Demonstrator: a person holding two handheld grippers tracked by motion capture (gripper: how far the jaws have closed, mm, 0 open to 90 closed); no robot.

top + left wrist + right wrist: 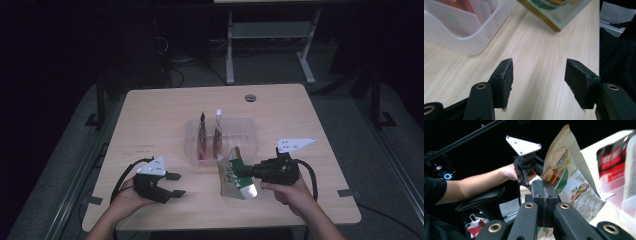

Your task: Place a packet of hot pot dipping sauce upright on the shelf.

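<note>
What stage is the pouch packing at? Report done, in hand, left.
Done: two pouches stand upright in the clear bin. In hand: the right tool is shut on the edge of a third, the green-and-gold pouch, held beside the bin's near edge. The left tool is open, with nothing between its jaws. Left: put this pouch into the bin.

Black two-jaw grippers point(172, 184) with brass screws, grey three-cornered plates, black cables.

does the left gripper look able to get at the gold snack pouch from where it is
Probably yes: the left gripper is open, with bare wooden table between it and the gold snack pouch, which the right gripper holds.
</note>
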